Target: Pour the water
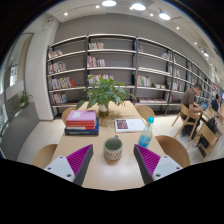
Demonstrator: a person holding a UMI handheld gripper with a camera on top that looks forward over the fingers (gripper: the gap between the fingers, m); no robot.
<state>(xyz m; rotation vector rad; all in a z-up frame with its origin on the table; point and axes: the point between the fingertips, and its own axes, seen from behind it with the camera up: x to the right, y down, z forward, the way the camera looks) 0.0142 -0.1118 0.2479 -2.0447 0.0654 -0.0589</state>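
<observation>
A patterned mug (113,149) stands upright on the pale wooden table (120,172), just ahead of my fingers and in line with the gap between them. A clear water bottle with a blue cap and label (147,132) stands upright to the right of the mug, beyond my right finger. My gripper (113,163) is open and empty, with the magenta pads (80,160) wide apart. It hovers low over the near part of the table.
A potted green plant (104,93) stands at mid table beyond the mug. A stack of books (82,122) lies at the left, an open magazine (129,125) at the right. Wooden chairs (175,150) ring the table. Bookshelves (110,62) line the back wall.
</observation>
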